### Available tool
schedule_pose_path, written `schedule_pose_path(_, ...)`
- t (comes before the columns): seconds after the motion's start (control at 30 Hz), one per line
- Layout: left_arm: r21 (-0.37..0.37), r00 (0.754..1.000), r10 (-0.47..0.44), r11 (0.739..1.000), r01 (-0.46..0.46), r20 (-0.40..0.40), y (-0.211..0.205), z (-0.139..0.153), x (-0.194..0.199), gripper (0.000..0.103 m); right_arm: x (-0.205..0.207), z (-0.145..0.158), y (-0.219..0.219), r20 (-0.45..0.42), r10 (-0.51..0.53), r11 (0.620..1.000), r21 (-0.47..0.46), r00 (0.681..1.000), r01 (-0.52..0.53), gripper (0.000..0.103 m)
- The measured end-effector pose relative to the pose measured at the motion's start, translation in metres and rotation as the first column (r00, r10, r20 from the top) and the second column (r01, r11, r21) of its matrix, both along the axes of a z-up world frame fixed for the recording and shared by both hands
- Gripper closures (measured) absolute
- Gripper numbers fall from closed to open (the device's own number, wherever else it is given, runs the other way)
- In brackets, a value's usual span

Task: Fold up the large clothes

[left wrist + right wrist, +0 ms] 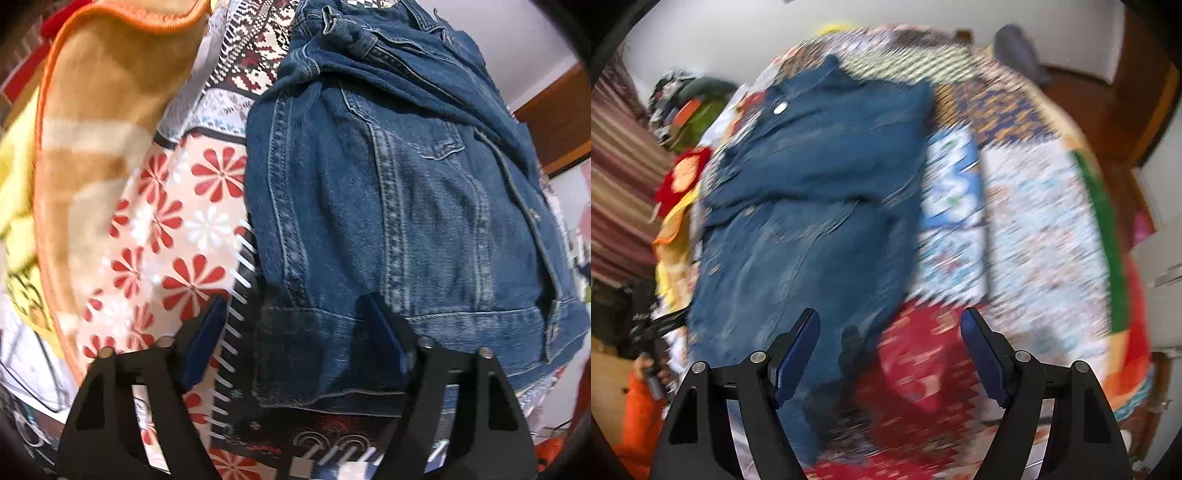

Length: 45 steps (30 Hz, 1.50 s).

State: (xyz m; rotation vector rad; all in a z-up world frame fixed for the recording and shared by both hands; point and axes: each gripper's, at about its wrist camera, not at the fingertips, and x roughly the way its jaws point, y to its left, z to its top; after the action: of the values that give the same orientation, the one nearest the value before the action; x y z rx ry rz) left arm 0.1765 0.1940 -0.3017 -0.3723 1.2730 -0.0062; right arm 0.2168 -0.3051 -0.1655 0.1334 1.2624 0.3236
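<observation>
Left wrist view shows the patterned bedspread (177, 229) carrying the partly folded denim jacket (399, 206), its hem (332, 354) between the released left hand-held gripper (295, 332); likely next, clamp the hem; the right hand-held gripper (890, 332) gapes empty.
</observation>
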Motion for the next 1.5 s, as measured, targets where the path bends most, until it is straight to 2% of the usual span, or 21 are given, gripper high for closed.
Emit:
schedule_pose_path(0.13, -0.066, 1.000, 0.020, 0.998, -0.020, 0.004, 0.000, -0.002, -0.005, 0.048, -0.006, -0.027, 0.020, -0.111, 0.042, 0.996, 0.082, 0.993, -0.033, 0.026)
schedule_pose_path(0.2, -0.084, 0.999, 0.043, 0.995, -0.044, -0.008, 0.001, -0.005, -0.007, 0.049, -0.011, -0.036, 0.022, -0.115, 0.007, 0.995, 0.097, 0.993, 0.004, 0.026)
schedule_pose_path(0.23, -0.091, 0.999, 0.044, 0.995, -0.045, -0.009, 0.000, -0.005, -0.008, 0.055, -0.013, -0.036, 0.023, -0.101, -0.009, 0.995, 0.103, 0.995, 0.019, 0.027)
schedule_pose_path(0.27, -0.103, 0.999, 0.044, 0.994, -0.045, -0.008, 0.001, -0.005, -0.011, 0.057, -0.013, -0.037, 0.024, -0.094, -0.005, 0.993, 0.118, 0.996, 0.016, 0.033)
schedule_pose_path(0.3, -0.108, 0.999, 0.044, 0.993, -0.045, -0.008, 0.000, -0.004, -0.010, 0.063, -0.011, -0.038, 0.025, -0.095, 0.006, 0.991, 0.131, 0.995, 0.007, 0.046)
schedule_pose_path(0.33, -0.102, 0.999, 0.040, 0.994, -0.041, -0.008, -0.002, -0.002, -0.009, 0.071, -0.017, -0.034, 0.029, -0.096, 0.024, 0.990, 0.141, 0.995, -0.010, 0.054)
schedule_pose_path(0.4, -0.059, 1.000, 0.019, 0.998, -0.019, 0.004, -0.009, 0.004, -0.006, 0.080, -0.014, -0.032, 0.034, -0.101, 0.054, 0.985, 0.167, 0.993, -0.037, 0.077)
schedule_pose_path(0.5, 0.066, 0.998, -0.008, 0.998, 0.004, 0.065, -0.022, 0.021, 0.000, 0.085, -0.010, -0.026, 0.042, -0.054, 0.086, 0.985, 0.153, 0.995, -0.077, 0.089)
schedule_pose_path(0.6, 0.139, 0.989, -0.024, 0.990, 0.004, 0.144, -0.030, 0.047, 0.006, 0.086, 0.001, -0.015, 0.047, -0.007, 0.094, 0.980, 0.175, 0.996, -0.091, 0.091)
schedule_pose_path(0.7, 0.176, 0.975, -0.053, 0.984, 0.014, 0.215, -0.033, 0.074, 0.020, 0.086, 0.013, 0.007, 0.056, 0.083, 0.123, 0.979, 0.152, 0.989, -0.135, 0.091)
schedule_pose_path(0.9, 0.168, 0.935, -0.078, 0.986, 0.020, 0.347, -0.029, 0.129, 0.057, 0.087, 0.060, 0.038, 0.080, 0.203, 0.150, 0.976, 0.123, 0.967, -0.178, 0.092)
schedule_pose_path(1.03, 0.143, 0.896, -0.048, 0.990, -0.018, 0.442, -0.023, 0.170, 0.095, 0.087, 0.107, 0.070, 0.082, 0.307, 0.112, 0.984, 0.099, 0.945, -0.148, 0.092)
schedule_pose_path(1.1, 0.172, 0.879, -0.048, 0.984, -0.039, 0.475, -0.019, 0.183, 0.123, 0.087, 0.134, 0.079, 0.079, 0.319, 0.087, 0.985, 0.112, 0.944, -0.128, 0.093)
schedule_pose_path(1.17, 0.197, 0.872, -0.040, 0.978, -0.066, 0.488, -0.013, 0.189, 0.154, 0.087, 0.169, 0.081, 0.069, 0.317, 0.037, 0.990, 0.117, 0.948, -0.078, 0.093)
schedule_pose_path(1.3, 0.169, 0.875, 0.021, 0.979, -0.117, 0.484, 0.004, 0.189, 0.223, 0.087, 0.237, 0.061, 0.050, 0.262, -0.072, 0.989, 0.143, 0.962, 0.035, 0.093)
schedule_pose_path(1.4, 0.151, 0.893, 0.053, 0.979, -0.133, 0.448, 0.008, 0.170, 0.271, 0.087, 0.276, 0.033, 0.041, 0.196, -0.119, 0.984, 0.152, 0.973, 0.089, 0.093)
schedule_pose_path(1.5, 0.209, 0.923, 0.064, 0.966, -0.152, 0.380, 0.004, 0.136, 0.313, 0.087, 0.310, -0.003, 0.041, 0.120, -0.135, 0.985, 0.125, 0.983, 0.120, 0.093)
